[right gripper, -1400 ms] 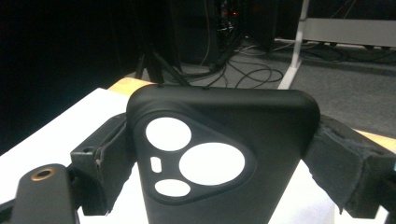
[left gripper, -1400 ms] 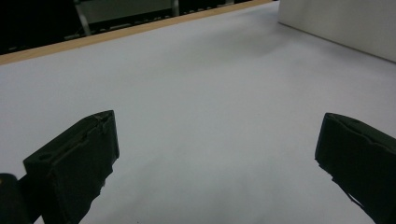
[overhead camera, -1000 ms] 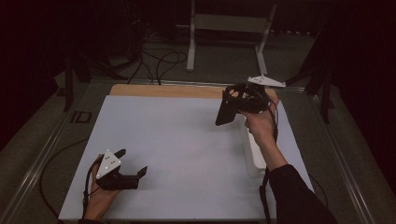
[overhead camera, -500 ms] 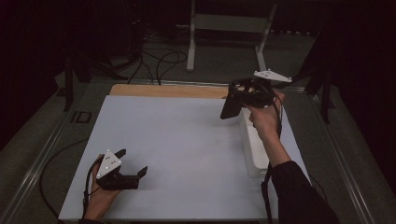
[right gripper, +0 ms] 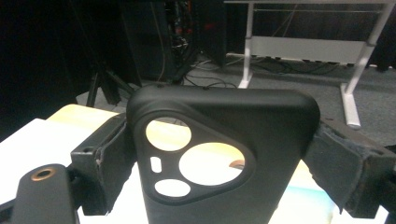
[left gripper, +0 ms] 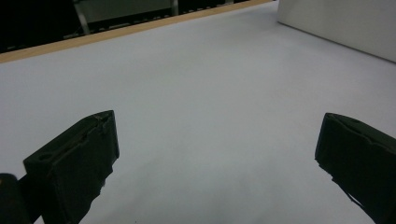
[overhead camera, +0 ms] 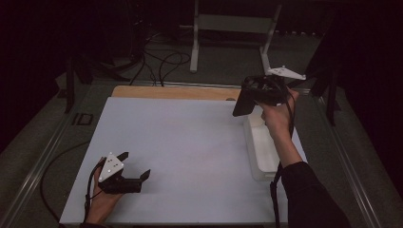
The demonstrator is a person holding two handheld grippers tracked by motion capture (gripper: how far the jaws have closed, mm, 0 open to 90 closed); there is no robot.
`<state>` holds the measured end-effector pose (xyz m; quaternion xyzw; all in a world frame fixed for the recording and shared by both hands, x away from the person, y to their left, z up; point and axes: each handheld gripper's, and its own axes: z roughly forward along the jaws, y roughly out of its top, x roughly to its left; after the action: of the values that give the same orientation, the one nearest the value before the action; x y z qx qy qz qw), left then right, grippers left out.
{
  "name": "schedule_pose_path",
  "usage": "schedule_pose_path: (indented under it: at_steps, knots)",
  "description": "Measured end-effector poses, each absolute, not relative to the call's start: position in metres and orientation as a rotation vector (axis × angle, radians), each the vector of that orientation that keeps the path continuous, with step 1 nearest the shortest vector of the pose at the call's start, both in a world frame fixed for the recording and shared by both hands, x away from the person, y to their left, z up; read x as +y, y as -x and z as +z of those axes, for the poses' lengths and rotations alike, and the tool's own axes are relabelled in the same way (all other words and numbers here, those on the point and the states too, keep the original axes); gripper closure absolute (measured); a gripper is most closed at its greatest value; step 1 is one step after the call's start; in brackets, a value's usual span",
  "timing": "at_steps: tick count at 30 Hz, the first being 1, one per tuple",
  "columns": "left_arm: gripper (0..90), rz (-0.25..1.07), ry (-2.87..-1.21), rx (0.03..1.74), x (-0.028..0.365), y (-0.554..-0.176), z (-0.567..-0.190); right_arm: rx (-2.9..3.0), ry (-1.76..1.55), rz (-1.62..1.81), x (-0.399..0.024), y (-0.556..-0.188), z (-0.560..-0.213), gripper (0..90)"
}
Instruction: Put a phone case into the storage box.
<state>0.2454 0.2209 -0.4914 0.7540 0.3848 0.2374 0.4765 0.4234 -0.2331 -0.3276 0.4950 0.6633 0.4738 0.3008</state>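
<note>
one phone case in right claw; one white bin.

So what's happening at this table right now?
A person works with a gripper in each hand. The right gripper is shut on a black phone case, held in the air above the far end of a white tray at the table's right side. The left gripper rests open and empty on the white table near the person.

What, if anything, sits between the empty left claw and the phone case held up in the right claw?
Nothing visible: the left claw rests open on the white table, and bare surface stretches toward the phone case in the right claw.
</note>
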Motion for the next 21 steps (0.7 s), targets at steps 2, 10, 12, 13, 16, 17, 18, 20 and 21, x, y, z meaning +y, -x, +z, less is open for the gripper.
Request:
schedule_pose_path:
  at_steps: [2,10,12,13,16,17,18,20,21]
  knots:
    - [0.2,0.579,-1.841,0.94,0.221,-0.245,-0.491,1.749,-1.317,1.251,-0.237,-0.424,-0.327,13.9]
    - [0.2,0.578,-1.843,0.939,0.22,-0.245,-0.492,1.708,-1.362,1.215,-0.252,-0.428,-0.328,13.9]
    - [0.2,0.578,-1.843,0.94,0.22,-0.245,-0.492,1.699,-1.37,1.203,-0.256,-0.429,-0.328,13.9]
    - [0.2,0.578,-1.843,0.94,0.22,-0.245,-0.492,1.693,-1.372,1.195,-0.257,-0.429,-0.329,13.9]
    - [0.2,0.578,-1.845,0.941,0.22,-0.246,-0.492,1.685,-1.38,1.175,-0.261,-0.43,-0.33,13.9]
    - [0.2,0.577,-1.845,0.94,0.22,-0.246,-0.492,1.684,-1.381,1.168,-0.262,-0.43,-0.33,13.9]
    - [0.2,0.577,-1.845,0.94,0.22,-0.246,-0.492,1.682,-1.384,1.16,-0.264,-0.431,-0.331,13.9]
    - [0.2,0.576,-1.845,0.941,0.22,-0.246,-0.492,1.677,-1.39,1.145,-0.266,-0.431,-0.332,13.8]
    - [0.3,0.577,-1.846,0.941,0.22,-0.246,-0.492,1.677,-1.391,1.14,-0.266,-0.432,-0.333,13.8]
